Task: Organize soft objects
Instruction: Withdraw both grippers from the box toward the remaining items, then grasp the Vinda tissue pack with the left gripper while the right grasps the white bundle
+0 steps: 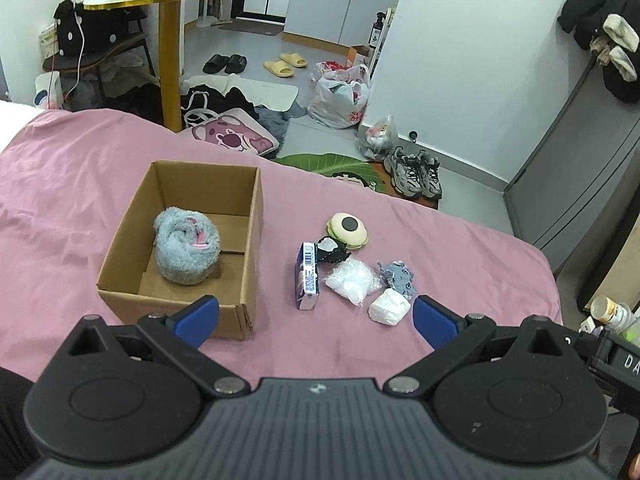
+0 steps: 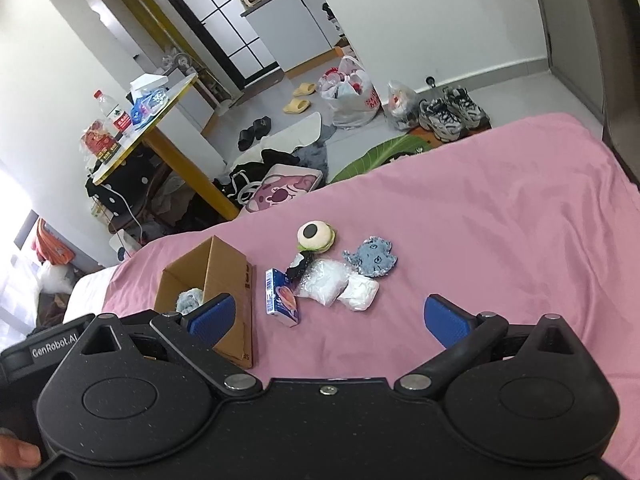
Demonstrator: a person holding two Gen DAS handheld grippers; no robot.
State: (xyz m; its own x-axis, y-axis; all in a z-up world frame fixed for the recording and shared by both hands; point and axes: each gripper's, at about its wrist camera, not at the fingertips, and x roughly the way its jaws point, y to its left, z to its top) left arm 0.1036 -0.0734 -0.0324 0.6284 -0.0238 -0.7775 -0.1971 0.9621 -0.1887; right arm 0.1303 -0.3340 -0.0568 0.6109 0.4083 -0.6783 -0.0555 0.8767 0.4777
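Left tool [image 1: 316, 318] wide open and empty above pink bed [image 1: 440, 240], right tool [image 2: 330, 314] also wide open and empty, grey fluffy toy [image 1: 187, 250] inside cardboard box [image 1: 248, 248], small soft things [image 1: 354, 266] in a cluster on bed beside box, ahead of both tools

Walls: we see plain white walls [image 1: 460, 60].
Floor: we see grey tiles [image 1: 320, 44] strewn with slippers [image 1: 285, 64], sneakers [image 1: 416, 172] and plastic bags [image 1: 340, 96].
Furniture: we note a yellow-legged table [image 1: 170, 52], white cabinets [image 1: 340, 4], and a pink-sheeted bed [image 1: 440, 248].
Light: we see brightness at the far left in the right wrist view.
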